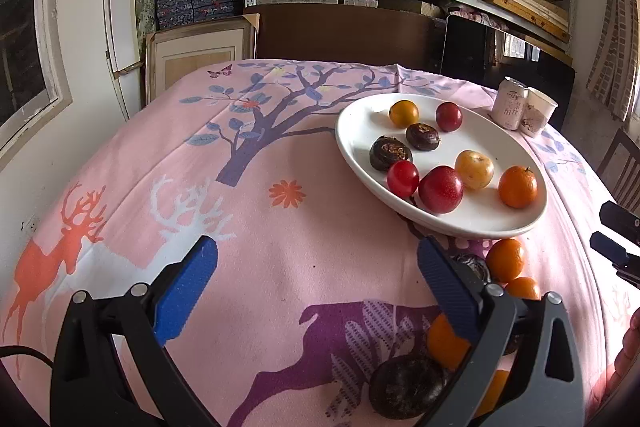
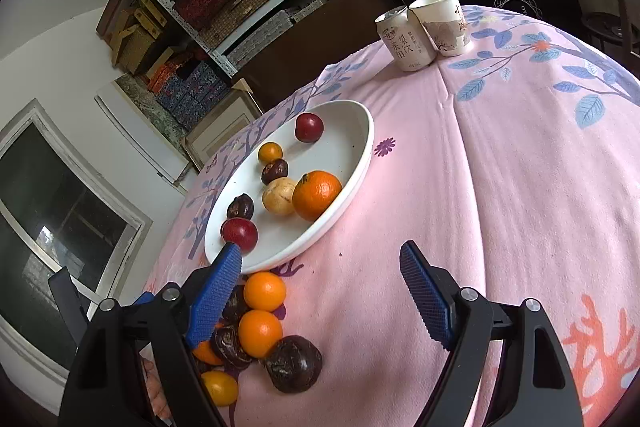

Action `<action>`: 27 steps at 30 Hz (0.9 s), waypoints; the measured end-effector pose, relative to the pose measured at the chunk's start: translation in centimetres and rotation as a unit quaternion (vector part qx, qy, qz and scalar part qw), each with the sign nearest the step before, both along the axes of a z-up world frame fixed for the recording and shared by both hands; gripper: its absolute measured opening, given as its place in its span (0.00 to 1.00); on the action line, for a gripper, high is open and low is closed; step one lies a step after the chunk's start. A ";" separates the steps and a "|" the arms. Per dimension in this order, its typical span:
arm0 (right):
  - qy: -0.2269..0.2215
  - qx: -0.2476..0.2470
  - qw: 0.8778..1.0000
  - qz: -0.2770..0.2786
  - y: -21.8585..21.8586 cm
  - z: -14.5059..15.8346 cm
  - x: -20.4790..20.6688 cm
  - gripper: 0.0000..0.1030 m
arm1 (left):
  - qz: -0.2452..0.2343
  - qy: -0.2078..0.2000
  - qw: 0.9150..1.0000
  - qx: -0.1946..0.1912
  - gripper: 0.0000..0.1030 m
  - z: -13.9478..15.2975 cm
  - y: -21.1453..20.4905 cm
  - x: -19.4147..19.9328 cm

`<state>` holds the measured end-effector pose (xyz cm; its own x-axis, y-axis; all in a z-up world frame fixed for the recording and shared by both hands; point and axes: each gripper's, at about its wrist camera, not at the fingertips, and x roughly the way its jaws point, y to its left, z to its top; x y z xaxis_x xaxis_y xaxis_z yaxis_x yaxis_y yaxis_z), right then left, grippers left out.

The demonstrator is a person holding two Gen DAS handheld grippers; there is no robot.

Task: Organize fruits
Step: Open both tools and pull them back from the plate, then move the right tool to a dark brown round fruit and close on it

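fruits on plate, can beside cup

Both grippers same build: black plastic arms with triangular cut-outs, silver round screw heads at the pivots. Left gripper: fingers faced with blue pads, one stippled, the other ribbed; right-hand arm looks greyer than the left-hand one. Black cable runs off at its lower left. Right gripper: same blue pads, fine knurled texture, same black arms and silver screws.

Left tongs spread wide, empty; right tongs likewise, angled downward.
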<state>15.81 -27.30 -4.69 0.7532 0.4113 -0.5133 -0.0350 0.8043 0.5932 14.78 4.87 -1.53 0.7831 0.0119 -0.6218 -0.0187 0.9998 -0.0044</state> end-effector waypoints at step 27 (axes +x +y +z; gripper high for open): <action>0.003 -0.186 0.980 0.066 5.7 0.0 -4.8 0.80 | -0.014 -0.022 0.999 0.034 0.95 0.3 -1.1 -4.5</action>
<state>10.99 -21.55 -4.66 0.7030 0.2881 -0.6503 -0.1502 0.9538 0.2601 10.23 3.80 -1.23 0.8097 0.0315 -0.5860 0.0074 0.9979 0.0638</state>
